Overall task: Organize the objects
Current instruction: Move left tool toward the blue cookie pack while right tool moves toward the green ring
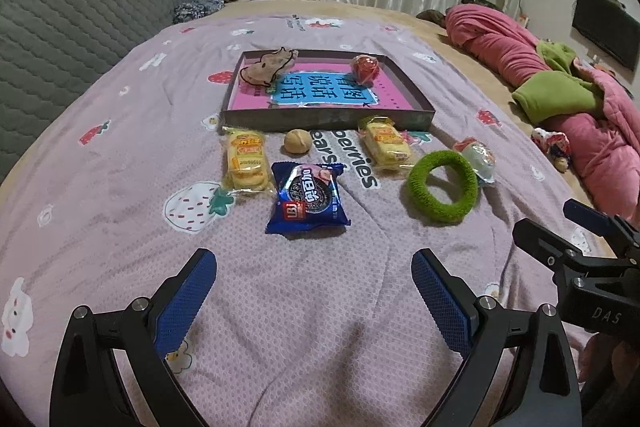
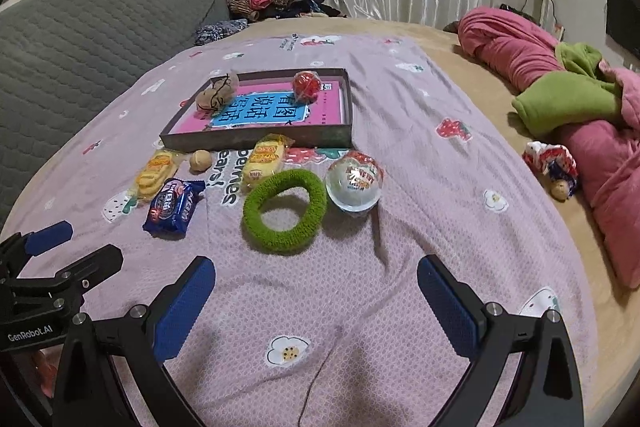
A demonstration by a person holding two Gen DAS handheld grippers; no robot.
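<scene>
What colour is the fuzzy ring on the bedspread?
Green. The fuzzy ring shows best in the right wrist view, lying beside the clear wrapped ball.

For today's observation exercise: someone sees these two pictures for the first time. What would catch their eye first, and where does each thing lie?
Probably the shallow box in the middle of the lilac strawberry-print sheet, with its bright pink and blue card inside and a red ball in its far right corner. In front of it lie loose snacks, chiefly the blue biscuit packet, and to the right a fuzzy green ring. Both grippers hover nearby with jaws open.
</scene>
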